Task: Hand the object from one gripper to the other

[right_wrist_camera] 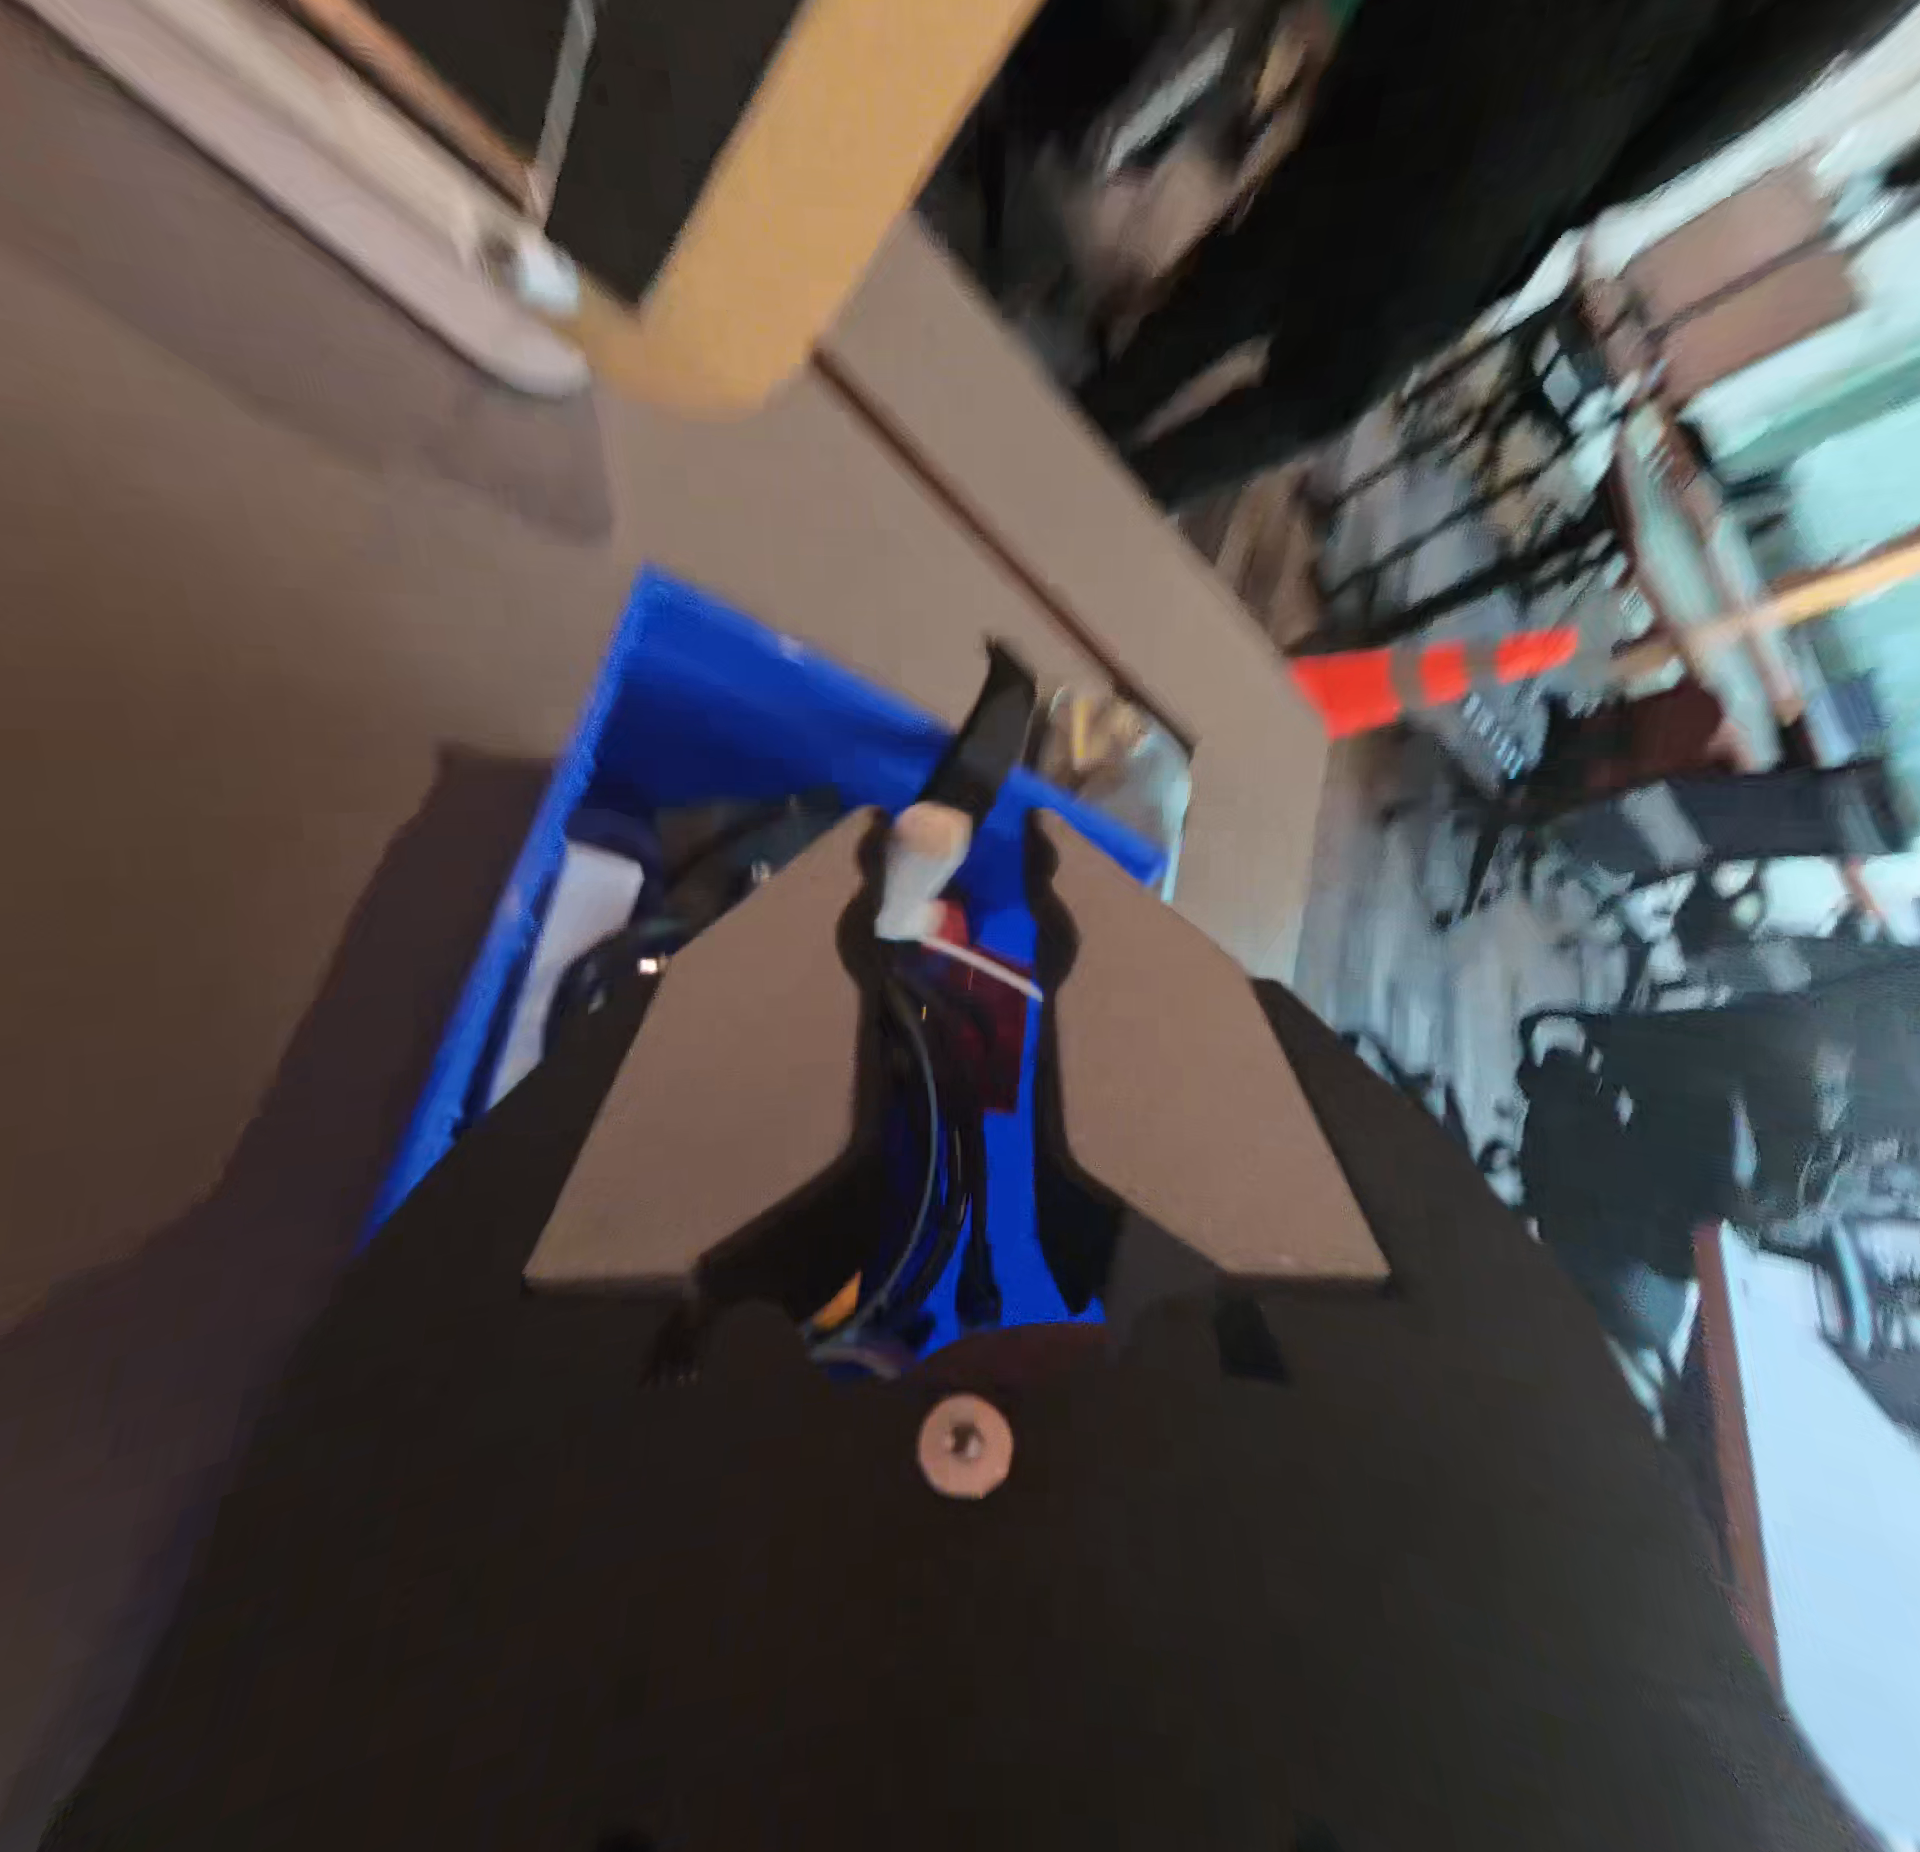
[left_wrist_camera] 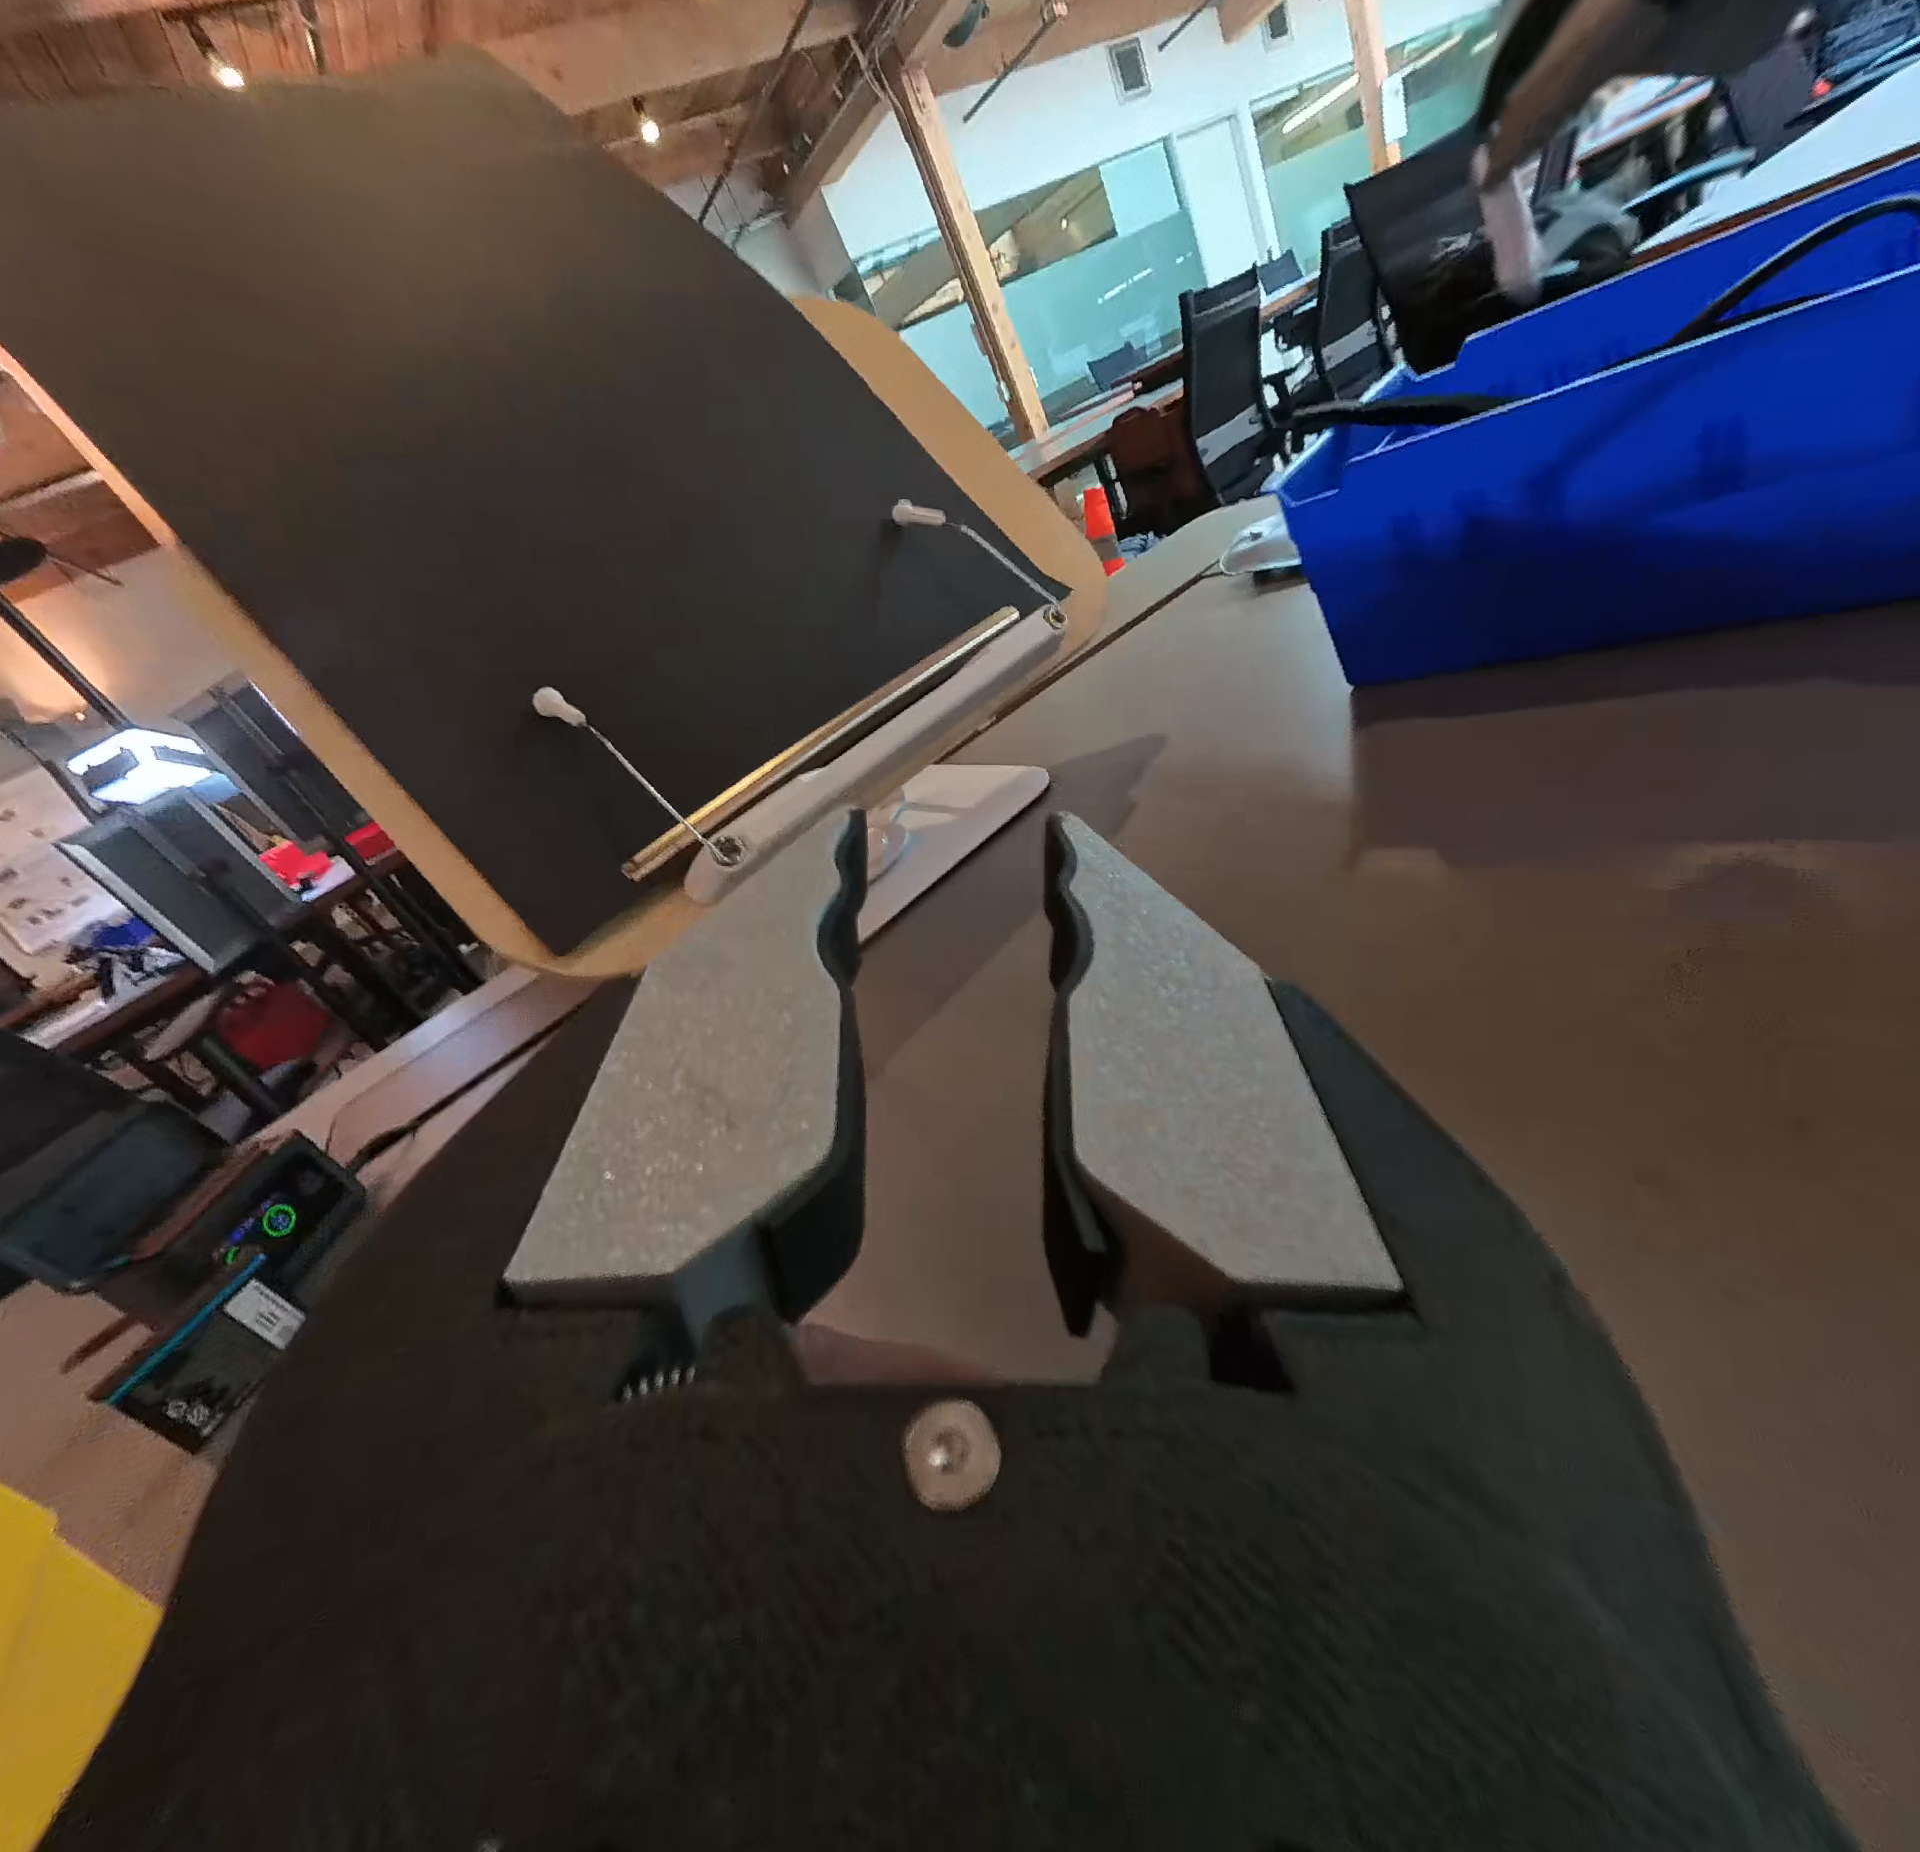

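My right gripper [right_wrist_camera: 956, 826] is shut on a small white and black object [right_wrist_camera: 920, 867], held at the fingertips above an open blue bin [right_wrist_camera: 727, 701] with dark cables inside. This view is heavily blurred. My left gripper [left_wrist_camera: 956, 846] is open and empty, low over the brown table [left_wrist_camera: 1455, 971]. In the left wrist view the right gripper [left_wrist_camera: 1548, 67] shows blurred at the top right, up in the air, with the whitish object [left_wrist_camera: 1512, 233] hanging at its tip. The two grippers are far apart.
A tilted black book stand [left_wrist_camera: 468, 452] with a wooden rim stands just ahead-left of my left gripper; it also shows in the right wrist view [right_wrist_camera: 790, 140]. Blue bins [left_wrist_camera: 1610, 514] stand at the right. A small device with a lit screen [left_wrist_camera: 249, 1272] lies at the left table edge. About 35 cm separates my left fingertips from my right.
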{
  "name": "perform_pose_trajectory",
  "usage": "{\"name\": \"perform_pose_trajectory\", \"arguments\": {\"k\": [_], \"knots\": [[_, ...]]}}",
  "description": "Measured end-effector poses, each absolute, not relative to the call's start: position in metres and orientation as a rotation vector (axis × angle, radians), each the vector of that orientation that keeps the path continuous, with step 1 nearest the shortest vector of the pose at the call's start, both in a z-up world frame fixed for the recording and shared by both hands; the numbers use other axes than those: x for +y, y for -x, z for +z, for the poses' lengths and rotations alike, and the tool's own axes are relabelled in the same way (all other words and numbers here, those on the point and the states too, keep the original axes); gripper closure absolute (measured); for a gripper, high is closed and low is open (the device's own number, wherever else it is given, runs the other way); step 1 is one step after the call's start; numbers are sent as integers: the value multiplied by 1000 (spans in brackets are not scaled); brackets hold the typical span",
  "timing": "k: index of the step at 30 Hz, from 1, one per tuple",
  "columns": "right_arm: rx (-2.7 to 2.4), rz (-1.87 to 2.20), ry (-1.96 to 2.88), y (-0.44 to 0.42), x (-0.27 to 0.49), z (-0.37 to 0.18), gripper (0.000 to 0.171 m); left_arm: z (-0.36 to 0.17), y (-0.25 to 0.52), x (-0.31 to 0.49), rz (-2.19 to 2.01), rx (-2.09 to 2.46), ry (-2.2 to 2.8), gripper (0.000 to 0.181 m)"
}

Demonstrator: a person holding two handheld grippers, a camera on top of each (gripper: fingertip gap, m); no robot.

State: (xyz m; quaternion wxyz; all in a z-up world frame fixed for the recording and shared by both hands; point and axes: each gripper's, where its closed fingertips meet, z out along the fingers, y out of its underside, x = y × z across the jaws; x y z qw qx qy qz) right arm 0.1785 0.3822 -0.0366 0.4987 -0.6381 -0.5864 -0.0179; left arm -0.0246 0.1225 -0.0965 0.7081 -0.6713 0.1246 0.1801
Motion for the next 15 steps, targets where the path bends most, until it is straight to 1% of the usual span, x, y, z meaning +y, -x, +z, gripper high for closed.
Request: {"name": "perform_pose_trajectory", "arguments": {"k": [1, 2, 5, 7, 9, 12, 15], "knots": [[-1432, -79, 1603, -186, 391, -47, 135, -101, 26, 124, 403, 272, 1510, 149], [-1427, -100, 1628, -190, 395, -50, 132, -106, 28, 126, 405, 273, 1533, 148], [-1419, 44, 1593, -176, 372, -31, 136, -115, 29, 131, 397, 280, 1586, 147], [-1494, 221, 1564, -153, 333, -23, 135, -115, 30, 132, 375, 266, 1595, 148], [-1598, 369, 1528, -127, 290, -27, 131, -116, 33, 133, 327, 244, 1609, 149], [-1754, 533, 1472, -88, 232, -53, 131, -118, 43, 134, 256, 165, 1643, 149], [-1850, 658, 1478, -53, 194, -99, 133, -120, 45, 133, 153, 114, 1673, 148]]}}
